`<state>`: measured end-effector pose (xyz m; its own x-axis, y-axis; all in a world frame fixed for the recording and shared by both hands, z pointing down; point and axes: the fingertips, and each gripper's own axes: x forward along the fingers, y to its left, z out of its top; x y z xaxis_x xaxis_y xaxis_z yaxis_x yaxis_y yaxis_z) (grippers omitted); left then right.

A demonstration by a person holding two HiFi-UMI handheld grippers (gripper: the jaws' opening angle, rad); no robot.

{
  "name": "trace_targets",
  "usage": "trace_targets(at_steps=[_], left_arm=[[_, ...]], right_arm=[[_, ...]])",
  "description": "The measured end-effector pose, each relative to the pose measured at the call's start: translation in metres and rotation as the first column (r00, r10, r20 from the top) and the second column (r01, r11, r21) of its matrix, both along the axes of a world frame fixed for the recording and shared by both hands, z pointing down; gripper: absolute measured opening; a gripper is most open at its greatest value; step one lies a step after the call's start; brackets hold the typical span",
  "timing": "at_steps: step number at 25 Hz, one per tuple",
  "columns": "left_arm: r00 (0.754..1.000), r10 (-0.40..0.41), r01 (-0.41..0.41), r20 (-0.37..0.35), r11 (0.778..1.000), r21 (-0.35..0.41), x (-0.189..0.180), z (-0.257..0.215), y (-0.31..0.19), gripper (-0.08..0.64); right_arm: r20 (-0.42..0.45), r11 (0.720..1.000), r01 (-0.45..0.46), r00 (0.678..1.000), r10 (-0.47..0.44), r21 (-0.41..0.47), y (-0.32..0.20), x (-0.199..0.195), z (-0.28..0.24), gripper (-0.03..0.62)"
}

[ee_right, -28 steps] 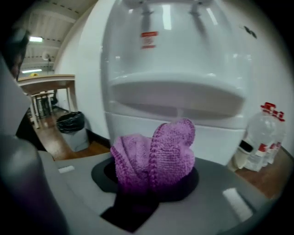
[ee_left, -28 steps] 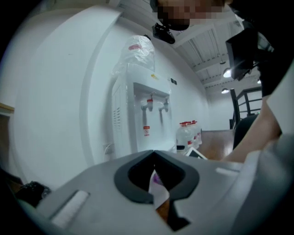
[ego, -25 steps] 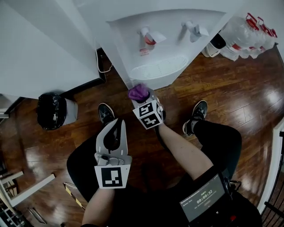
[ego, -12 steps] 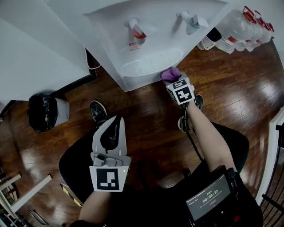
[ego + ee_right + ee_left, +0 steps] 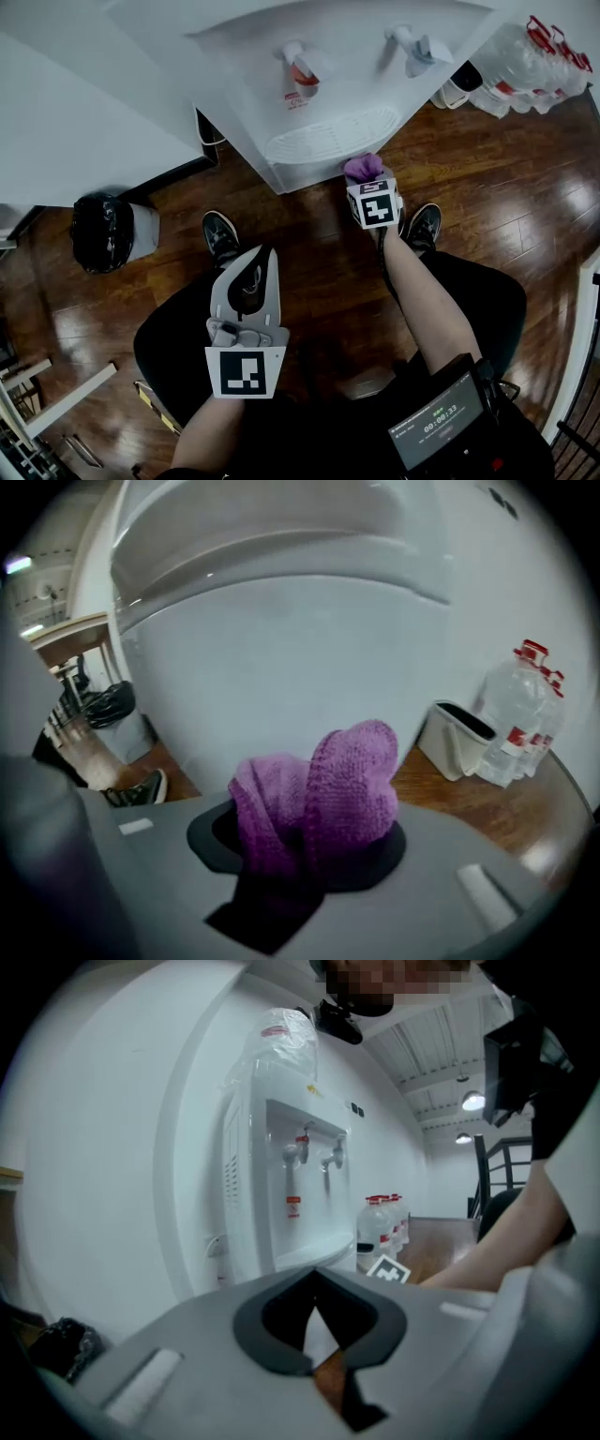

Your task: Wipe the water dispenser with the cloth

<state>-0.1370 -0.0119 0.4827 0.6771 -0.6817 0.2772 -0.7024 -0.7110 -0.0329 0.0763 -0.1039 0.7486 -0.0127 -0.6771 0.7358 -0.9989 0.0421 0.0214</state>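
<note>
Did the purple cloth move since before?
Yes. The cloth, in the right hand-held gripper, slid rightward along the dispenser front, from the drip tray's left end toward its right.

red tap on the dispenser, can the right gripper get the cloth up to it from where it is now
Probably yes. The right gripper, shut on the purple cloth, sits at the dispenser front just below the drip tray; nothing shows between it and the red tap above.

Dispenser (image 5: 323, 103), bin (image 5: 108, 232), bottles (image 5: 527, 64) on wood floor (image 5: 497, 192)
</note>
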Motion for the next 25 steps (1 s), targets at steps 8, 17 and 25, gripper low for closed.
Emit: trace_targets(at_steps=[8, 17, 25], left_arm=[[0.999, -0.033, 0.033, 0.016, 0.999, -0.017, -0.024, 0.001, 0.002, 0.02], [0.999, -0.029, 0.026, -0.045, 0.997, -0.072, -0.023, -0.002, 0.005, 0.02], [0.997, -0.001, -0.01, -0.076, 0.99, -0.14, -0.01, 0.006, 0.01, 0.02]], right_arm=[[0.09, 0.936, 0.352, 0.932, -0.352, 0.011, -0.025, -0.195, 0.007, 0.169], [0.017, 0.961, 0.26, 0.966, -0.259, -0.097, -0.015, -0.097, 0.068, 0.169], [-0.126, 0.979, -0.116, 0.987, 0.096, -0.166, 0.007, 0.121, 0.068, 0.169]])
